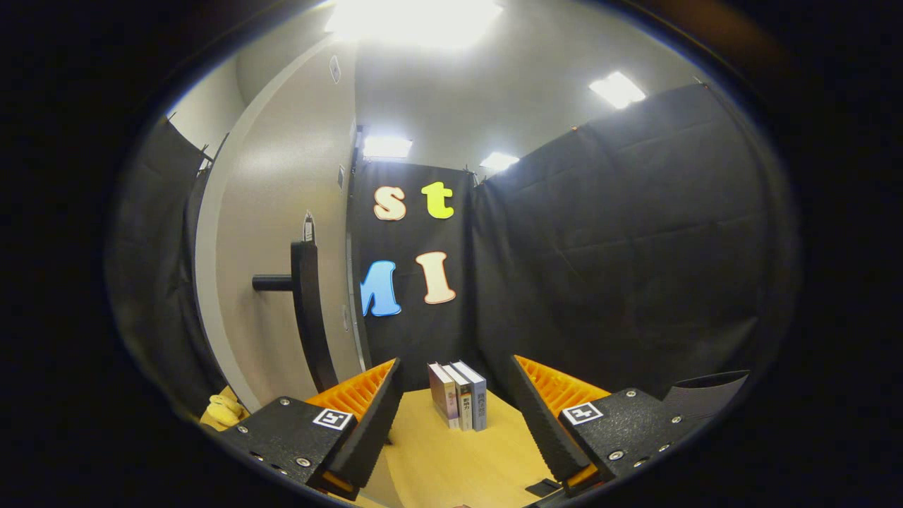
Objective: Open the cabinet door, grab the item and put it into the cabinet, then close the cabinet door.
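Gripper view: the gripper [455, 416] has its fingers [367, 423] spread wide, gripping nothing. Beyond them, in line with the gap, three upright books [458, 395] stand side by side, spines facing, on the light wooden tabletop [451, 466]. A beige cabinet door [275, 233] with a black bar handle [307, 310] stands left. A yellow soft object [222, 410] lies beside the left finger.
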Motion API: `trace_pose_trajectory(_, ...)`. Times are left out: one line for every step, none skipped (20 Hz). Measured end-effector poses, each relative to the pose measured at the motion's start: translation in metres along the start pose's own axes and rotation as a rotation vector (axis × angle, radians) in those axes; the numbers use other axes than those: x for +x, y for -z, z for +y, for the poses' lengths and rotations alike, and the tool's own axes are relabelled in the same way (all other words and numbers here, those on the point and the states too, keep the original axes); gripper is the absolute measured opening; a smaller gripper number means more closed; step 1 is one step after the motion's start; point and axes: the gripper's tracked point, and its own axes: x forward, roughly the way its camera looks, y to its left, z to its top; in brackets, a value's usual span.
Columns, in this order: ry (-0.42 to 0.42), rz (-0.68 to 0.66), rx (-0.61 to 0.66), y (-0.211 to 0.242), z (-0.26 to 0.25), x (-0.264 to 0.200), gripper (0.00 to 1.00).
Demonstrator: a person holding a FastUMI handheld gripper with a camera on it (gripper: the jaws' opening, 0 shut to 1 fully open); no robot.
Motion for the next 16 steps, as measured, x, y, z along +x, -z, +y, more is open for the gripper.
trace_pose_trajectory(-0.016,0.001,-0.001,0.0,0.007,-0.002,0.92)
trace_pose_trajectory(-0.031,0.001,0.0,0.0,0.014,-0.004,0.92)
trace_pose_trajectory(-0.047,0.001,0.002,0.0,0.021,-0.006,0.92)
trace_pose_trajectory(-0.063,0.002,0.006,0.001,0.028,-0.007,0.92)
trace_pose_trajectory(-0.08,0.003,0.009,0.001,0.036,-0.008,0.92)
trace_pose_trajectory(-0.099,0.004,0.012,0.004,0.04,-0.012,0.92)
trace_pose_trajectory(-0.117,0.006,0.013,0.004,0.047,-0.013,0.92)
trace_pose_trajectory(-0.134,0.006,0.015,0.004,0.055,-0.013,0.92)
trace_pose_trajectory(-0.15,0.007,0.015,0.005,0.062,-0.014,0.92)
trace_pose_trajectory(-0.165,0.008,0.015,0.005,0.068,-0.014,0.92)
trace_pose_trajectory(-0.181,0.008,0.016,0.004,0.075,-0.014,0.92)
trace_pose_trajectory(-0.195,0.009,0.015,0.005,0.082,-0.015,0.92)
trace_pose_trajectory(-0.208,0.011,0.017,0.005,0.088,-0.015,0.92)
trace_pose_trajectory(-0.222,0.013,0.02,0.006,0.095,-0.015,0.92)
trace_pose_trajectory(-0.236,0.015,0.023,0.006,0.102,-0.015,0.92)
trace_pose_trajectory(-0.249,0.015,0.026,0.006,0.108,-0.015,0.92)
